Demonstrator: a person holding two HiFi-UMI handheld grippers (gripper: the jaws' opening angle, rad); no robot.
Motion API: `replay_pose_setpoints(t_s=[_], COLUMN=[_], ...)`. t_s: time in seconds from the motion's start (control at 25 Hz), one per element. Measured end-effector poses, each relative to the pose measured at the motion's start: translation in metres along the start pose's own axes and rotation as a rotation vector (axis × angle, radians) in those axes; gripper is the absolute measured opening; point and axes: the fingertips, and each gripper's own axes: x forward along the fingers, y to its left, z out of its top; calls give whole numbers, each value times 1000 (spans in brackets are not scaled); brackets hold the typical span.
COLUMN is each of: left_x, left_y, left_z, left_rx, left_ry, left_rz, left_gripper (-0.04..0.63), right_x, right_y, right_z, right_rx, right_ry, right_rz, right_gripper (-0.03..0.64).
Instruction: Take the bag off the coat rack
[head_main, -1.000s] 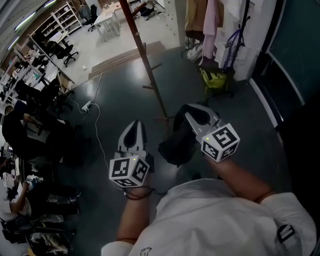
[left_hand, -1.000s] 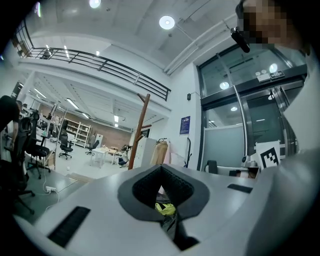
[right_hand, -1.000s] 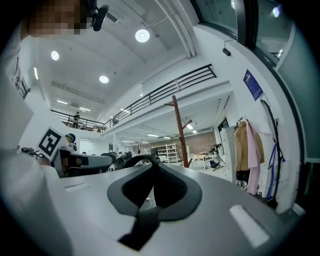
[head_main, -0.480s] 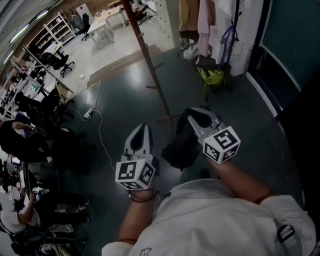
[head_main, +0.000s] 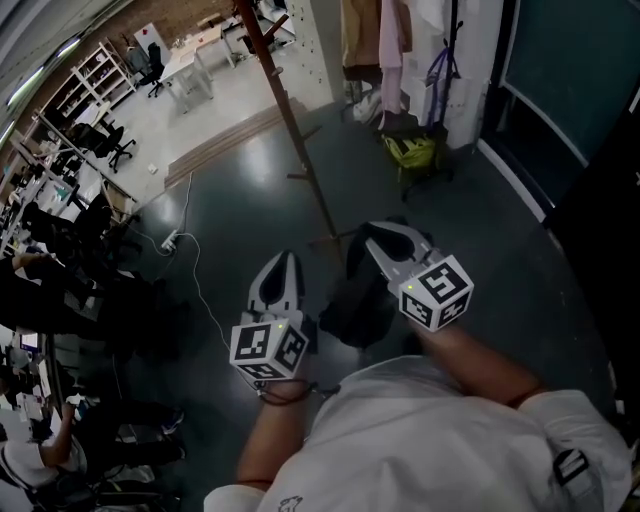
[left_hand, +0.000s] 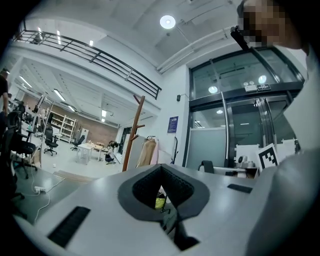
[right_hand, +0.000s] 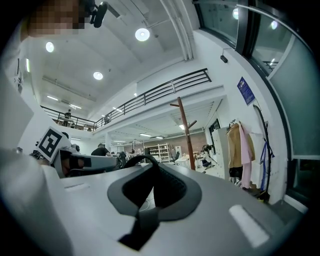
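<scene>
Black bag; reddish-brown coat rack; glossy dark grey floor; far right, a yellow-green pack, pink and tan garments.

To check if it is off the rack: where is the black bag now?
In the head view, the black bag hangs from the right gripper, beside the left gripper, near the coat rack's base.
</scene>
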Motion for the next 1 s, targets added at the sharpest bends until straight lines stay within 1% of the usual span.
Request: replay_pose_setpoints(t_s=[0.2,0.52,0.8,1.0], left_x=[-13,-25,-30,-42], left_y=[7,10,9,16], left_z=[3,9,6,14], left_rx=[0,2,-7,-9], left_ry=[-1,-12,-15,-16], left_rz=[-18,-31,-36,-39], left_gripper=[6,6,6,6], right_x=[2,1,-4,-2], right_y=[19,31,34,49], right_z=[2,5,5,10], right_rx=[-2,-5,-9,-7], right_ry=[-8,-17,-21,-18], right_rz=[-8,-22,-24,-27], right_gripper=[23,23,23,23])
